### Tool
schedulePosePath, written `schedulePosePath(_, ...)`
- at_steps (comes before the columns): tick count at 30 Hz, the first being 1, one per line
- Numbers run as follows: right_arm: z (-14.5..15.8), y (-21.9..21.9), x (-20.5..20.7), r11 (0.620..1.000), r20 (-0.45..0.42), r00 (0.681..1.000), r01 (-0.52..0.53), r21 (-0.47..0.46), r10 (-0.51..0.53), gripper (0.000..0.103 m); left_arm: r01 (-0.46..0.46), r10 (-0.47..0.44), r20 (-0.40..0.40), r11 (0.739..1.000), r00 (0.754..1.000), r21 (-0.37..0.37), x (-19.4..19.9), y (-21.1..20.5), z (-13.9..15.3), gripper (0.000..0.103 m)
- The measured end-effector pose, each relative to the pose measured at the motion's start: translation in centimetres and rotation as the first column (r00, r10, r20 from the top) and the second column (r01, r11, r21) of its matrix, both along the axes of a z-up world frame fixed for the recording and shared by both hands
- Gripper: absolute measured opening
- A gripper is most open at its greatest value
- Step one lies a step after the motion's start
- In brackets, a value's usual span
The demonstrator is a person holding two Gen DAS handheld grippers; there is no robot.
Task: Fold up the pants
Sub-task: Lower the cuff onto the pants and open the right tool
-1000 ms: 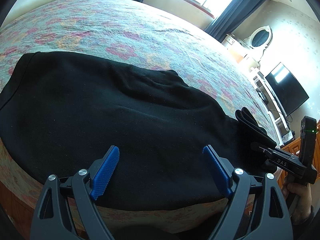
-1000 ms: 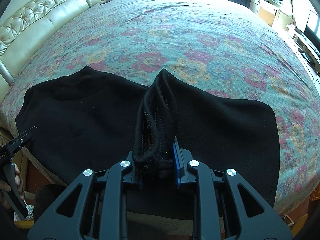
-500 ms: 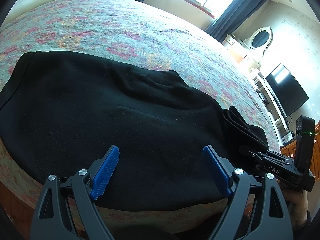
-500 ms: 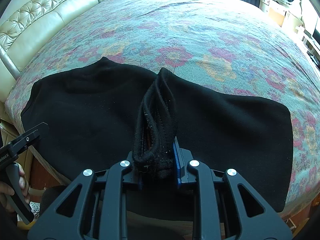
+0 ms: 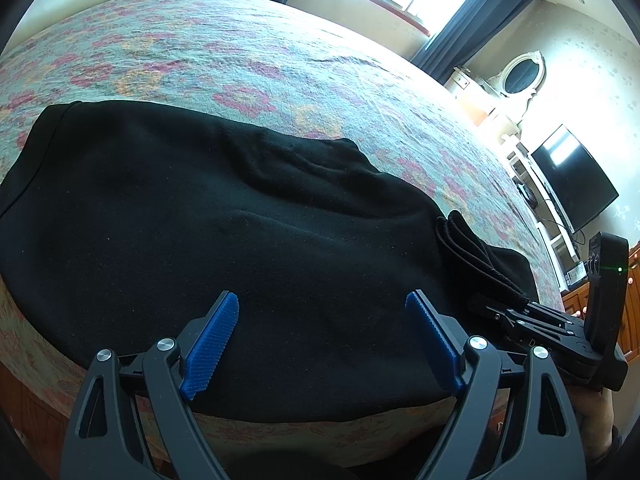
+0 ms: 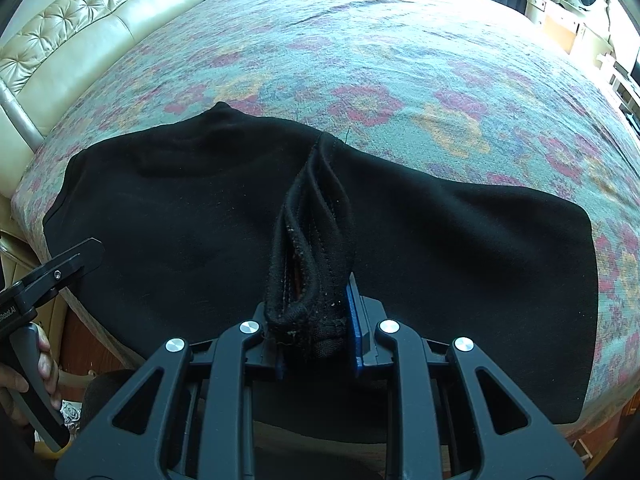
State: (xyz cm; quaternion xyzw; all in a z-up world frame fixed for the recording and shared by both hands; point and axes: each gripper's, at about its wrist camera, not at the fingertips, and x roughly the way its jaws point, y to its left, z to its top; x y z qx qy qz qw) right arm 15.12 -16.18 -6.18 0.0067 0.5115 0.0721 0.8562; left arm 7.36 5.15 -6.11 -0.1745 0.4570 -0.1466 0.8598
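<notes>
Black pants [image 5: 208, 216] lie spread across the near edge of a bed; they also show in the right wrist view [image 6: 168, 216]. My left gripper [image 5: 322, 340] is open and empty, just above the pants' near edge. My right gripper [image 6: 316, 344] is shut on a bunched hem of the pants [image 6: 312, 256] and holds it raised over the cloth. In the left wrist view the right gripper [image 5: 532, 320] is at the far right with that raised fold [image 5: 472, 248]. In the right wrist view the left gripper [image 6: 60, 268] is at the far left.
The bed has a floral cover [image 5: 280, 64] [image 6: 400, 64]. A tufted cream headboard [image 6: 80, 28] stands at the left. A TV [image 5: 572, 180], an oval mirror [image 5: 522, 76] and dark curtains [image 5: 472, 24] are beyond the bed.
My right gripper has moved left with the gripped hem, carrying the fold further over the pants. My left gripper has stayed open and still.
</notes>
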Motion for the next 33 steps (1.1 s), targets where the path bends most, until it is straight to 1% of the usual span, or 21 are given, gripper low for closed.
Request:
schedulePosePath(14,-0.4,1.5,-0.2,1.000,-0.004,1.000,-0.014,0.001,0.014,0.023,-0.002,0.002,0.000,1.000,1.000,0.002,-0.1,0.0,0.0,0.085)
schedulePosePath(26,0.0,3.1,0.4,0.999,0.013,1.000,-0.017,0.041,0.016,0.023,0.002,-0.002,0.000,1.000,1.000,0.009,0.0,0.0,-0.2,0.085)
schedulePosePath(30,-0.6,3.3,0.3,0.999,0.007,1.000,-0.017,0.048,0.017,0.028,0.004,-0.004,0.000,1.000,1.000,0.012,0.0,0.0,-0.3,0.085)
schedulePosePath(33,-1.0,3.4,0.1,0.996,0.001,1.000,-0.020,0.082,0.020,0.041,0.004,-0.004,-0.001,1.000,1.000,0.013,0.0,-0.1,-0.4,0.085)
